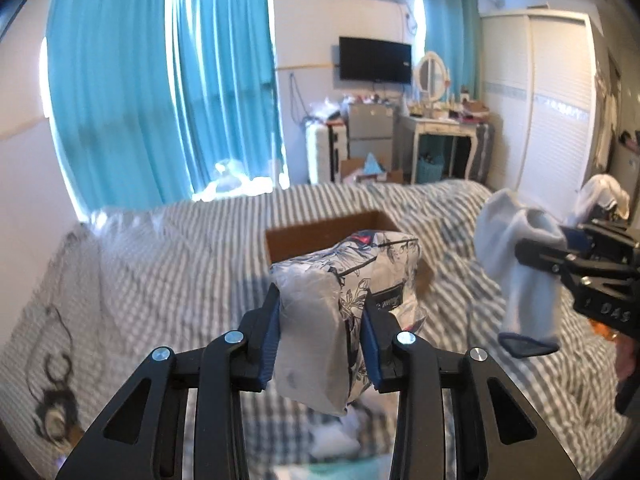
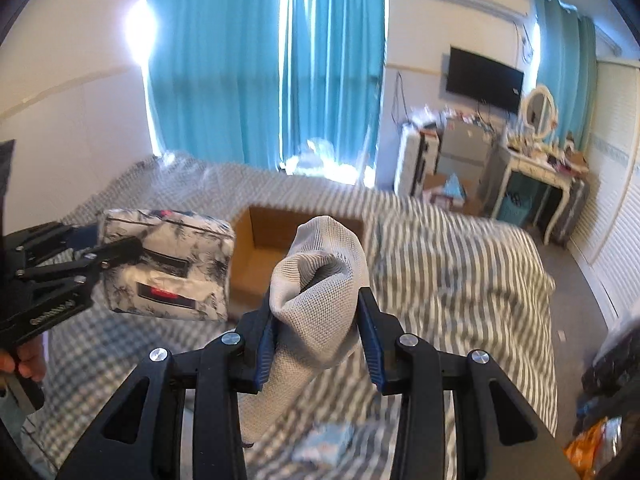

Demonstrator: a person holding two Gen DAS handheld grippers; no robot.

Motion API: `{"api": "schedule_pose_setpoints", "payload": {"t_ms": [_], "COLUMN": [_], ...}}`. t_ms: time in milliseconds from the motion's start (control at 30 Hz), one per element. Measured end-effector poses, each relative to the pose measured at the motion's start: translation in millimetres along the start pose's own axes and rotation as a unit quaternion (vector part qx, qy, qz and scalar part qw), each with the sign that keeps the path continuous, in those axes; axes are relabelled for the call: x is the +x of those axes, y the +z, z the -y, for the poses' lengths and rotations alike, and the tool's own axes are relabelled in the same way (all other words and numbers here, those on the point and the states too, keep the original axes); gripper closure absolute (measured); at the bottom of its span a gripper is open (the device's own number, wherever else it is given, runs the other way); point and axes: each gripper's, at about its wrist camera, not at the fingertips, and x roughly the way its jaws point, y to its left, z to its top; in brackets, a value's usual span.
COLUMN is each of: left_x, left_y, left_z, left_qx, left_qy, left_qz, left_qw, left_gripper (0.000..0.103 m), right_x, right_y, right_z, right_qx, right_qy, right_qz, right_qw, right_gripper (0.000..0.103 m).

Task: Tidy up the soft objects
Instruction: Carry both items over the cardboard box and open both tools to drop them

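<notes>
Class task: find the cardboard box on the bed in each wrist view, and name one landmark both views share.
Left wrist view: cardboard box sits centre, on the striped bed, partly hidden behind the floral pouch.
Right wrist view: cardboard box sits centre-left, behind the grey sock.
Shared landmark: wall-mounted TV.

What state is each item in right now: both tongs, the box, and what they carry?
Left tongs: shut on tissue pack.
Tissue pack: held in the air, near the box.
Right tongs: shut on white sock.
White sock: bunched, dangling, off the bed.
Cardboard box: open on the striped bed.
</notes>
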Motion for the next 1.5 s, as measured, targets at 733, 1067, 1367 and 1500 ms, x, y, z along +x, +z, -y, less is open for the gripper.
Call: {"api": "schedule_pose_setpoints", "payload": {"t_ms": [733,1067,1367,1500], "left_x": [191.5,217.5,172.8,123.2], "left_y": [33.1,21.6,37.0,49.2], "left_z": [-15.5,-8.6,-9.1,-15.9], "left_qx": [-0.036,-0.018,0.001,-0.003], "left_qy": [-0.027,-0.025,0.005,0.022], "left_qz": [-0.094,-0.11,-0.07,-0.031], "left_qw": [0.9945,0.9934,0.9975,0.9993], "left_gripper": [0.067,0.05,0.032,0.032], "right_x": [206.6,234.0,185.4,132.7], "right_y": [62.5,41.7,61.1,73.8], "right_z": [17.5,30.8,38.1,33.9], "right_qx": [-0.044,-0.044,-0.023,-0.032], "right_qy": [0.018,0.032,0.005,-0.014], "right_qz": [-0.096,-0.087,-0.038,-0.016], "right_qw": [0.994,0.995,0.999,0.999], "right_gripper": [0.066,0.063,0.031,0.022]}}
